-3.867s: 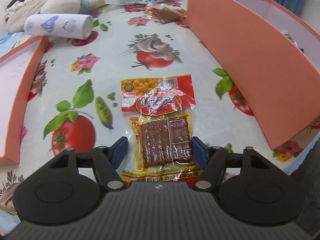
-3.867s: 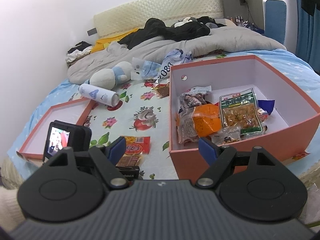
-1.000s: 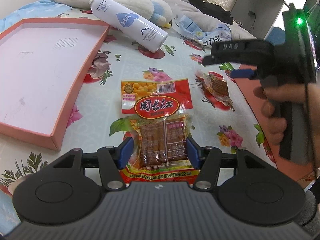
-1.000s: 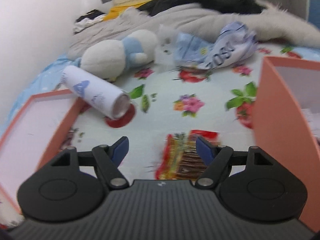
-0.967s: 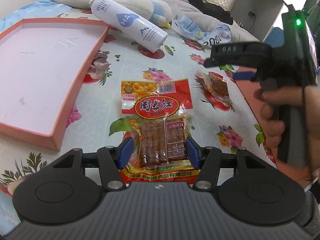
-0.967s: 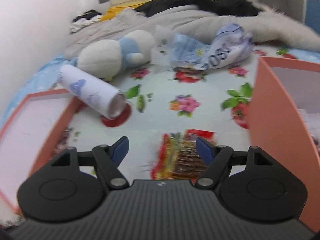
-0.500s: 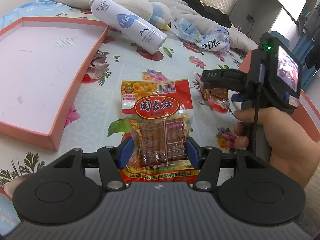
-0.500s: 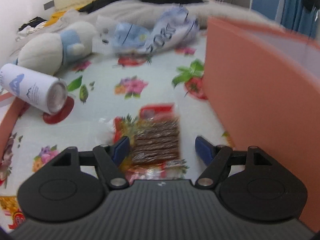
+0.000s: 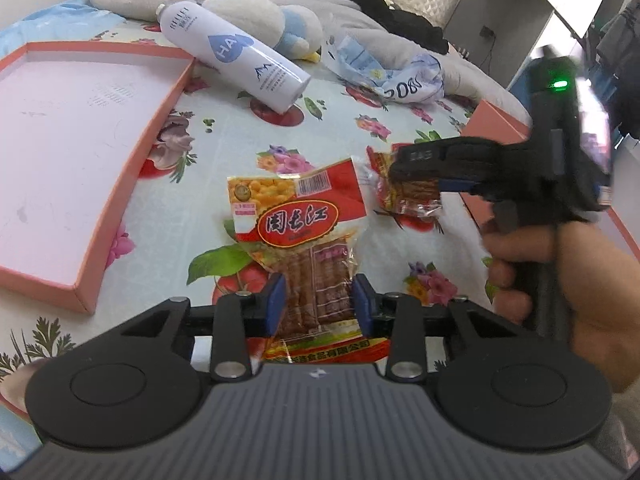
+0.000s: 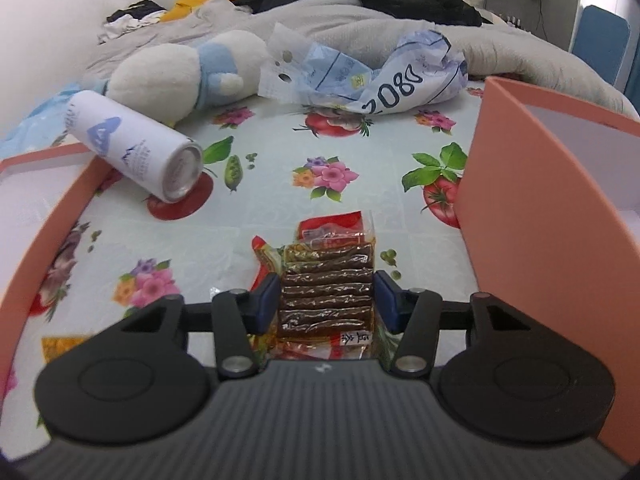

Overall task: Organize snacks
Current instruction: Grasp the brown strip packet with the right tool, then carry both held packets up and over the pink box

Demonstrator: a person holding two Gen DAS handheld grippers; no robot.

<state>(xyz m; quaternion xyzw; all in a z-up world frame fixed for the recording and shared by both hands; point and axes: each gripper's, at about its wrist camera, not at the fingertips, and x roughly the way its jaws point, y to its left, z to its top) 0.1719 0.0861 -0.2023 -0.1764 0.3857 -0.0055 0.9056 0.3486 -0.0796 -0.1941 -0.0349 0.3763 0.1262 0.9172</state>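
Red crinkly plastic snack packet with yellow print [image 9: 298, 216] is pinched in the left tool [image 9: 318, 304], blue pads squeezing its clear window of brown strips, front end draped on the flower-print oilcloth sheet [image 9: 340, 128]; right tool [image 10: 326, 300] straddles the small clear packet of dark ribbed strips [image 10: 326, 284], pads at its edges, cannot tell if they bite yet; both packets lie just beside the salmon cardboard box [image 10: 532, 216]. My read: close firmly on the stiff strip block, not the slippery film border; lift level, clear the box wall, then release inside. Film is glossy and floppy; box and its flat salmon lid [image 9: 72, 152] are rigid matte card; white cylindrical spray can [image 9: 236, 56] is smooth and could roll.
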